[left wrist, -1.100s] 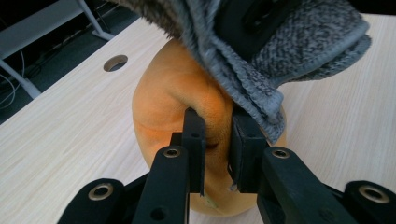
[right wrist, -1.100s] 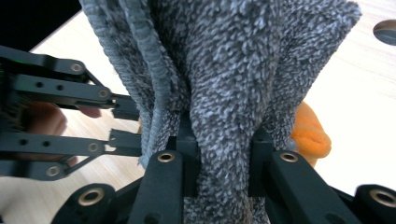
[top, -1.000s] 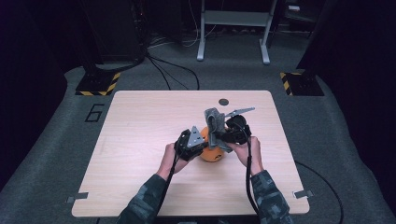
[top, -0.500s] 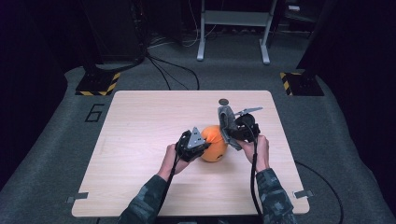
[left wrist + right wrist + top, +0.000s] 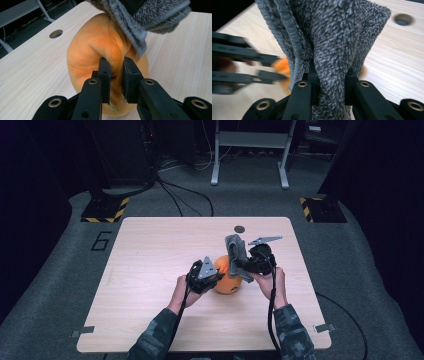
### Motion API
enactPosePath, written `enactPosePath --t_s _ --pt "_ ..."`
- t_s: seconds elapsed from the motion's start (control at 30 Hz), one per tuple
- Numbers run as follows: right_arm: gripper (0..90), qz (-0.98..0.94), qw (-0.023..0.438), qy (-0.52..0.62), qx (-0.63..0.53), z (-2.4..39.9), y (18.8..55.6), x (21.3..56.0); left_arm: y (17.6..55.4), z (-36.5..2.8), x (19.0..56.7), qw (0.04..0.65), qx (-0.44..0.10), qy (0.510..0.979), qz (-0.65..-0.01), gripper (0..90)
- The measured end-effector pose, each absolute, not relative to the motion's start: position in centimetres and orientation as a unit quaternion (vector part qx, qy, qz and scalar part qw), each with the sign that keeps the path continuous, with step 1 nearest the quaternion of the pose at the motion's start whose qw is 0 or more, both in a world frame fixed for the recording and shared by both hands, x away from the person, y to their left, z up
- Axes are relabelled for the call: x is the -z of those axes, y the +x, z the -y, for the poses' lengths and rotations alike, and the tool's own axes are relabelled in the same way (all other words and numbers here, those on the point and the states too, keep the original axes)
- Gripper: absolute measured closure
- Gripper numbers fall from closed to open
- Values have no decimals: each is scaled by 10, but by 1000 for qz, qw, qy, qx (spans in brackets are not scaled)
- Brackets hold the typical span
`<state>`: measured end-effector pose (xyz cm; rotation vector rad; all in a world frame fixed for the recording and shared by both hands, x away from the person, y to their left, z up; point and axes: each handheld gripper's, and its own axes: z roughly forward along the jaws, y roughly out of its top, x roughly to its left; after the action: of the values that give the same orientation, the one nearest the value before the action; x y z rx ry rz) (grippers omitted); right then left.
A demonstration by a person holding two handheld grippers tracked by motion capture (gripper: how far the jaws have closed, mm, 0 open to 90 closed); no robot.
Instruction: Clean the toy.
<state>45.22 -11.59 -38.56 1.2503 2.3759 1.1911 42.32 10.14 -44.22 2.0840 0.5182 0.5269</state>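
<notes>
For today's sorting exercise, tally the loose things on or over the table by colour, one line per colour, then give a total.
Orange: 1, the soft orange ball, pinched by the left hand-held gripper.
Grey: 1, the grey cloth, clamped in the right hand-held gripper.
Total: 2

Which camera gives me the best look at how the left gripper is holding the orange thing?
The left gripper view: its fingers pinch a fold of the orange thing up close. The high view shows the orange thing small beside the left gripper. The right gripper view gives an orange blur behind the grey cloth.
</notes>
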Motion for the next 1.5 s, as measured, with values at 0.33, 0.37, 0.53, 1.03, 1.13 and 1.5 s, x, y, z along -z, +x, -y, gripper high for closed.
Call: enactPosePath --t_s 0.33,0.37,0.53,1.03,1.13,1.5 --pt "760 -820 105 410 -385 105 454 392 422 -100 444 447 -213 844 -205 789" --pt "761 -819 112 416 -379 109 457 395 421 -99 445 448 -213 844 -203 789" --pt "760 -815 129 433 -362 120 462 398 420 -97 445 450 -212 843 -205 788" --pt "755 -794 136 450 -384 139 464 387 420 -95 446 452 -206 845 -199 788" --pt "754 -798 128 432 -400 126 462 379 419 -93 446 454 -205 844 -199 787" --pt "752 -809 101 399 -419 96 466 378 419 -97 447 452 -210 844 -197 786"
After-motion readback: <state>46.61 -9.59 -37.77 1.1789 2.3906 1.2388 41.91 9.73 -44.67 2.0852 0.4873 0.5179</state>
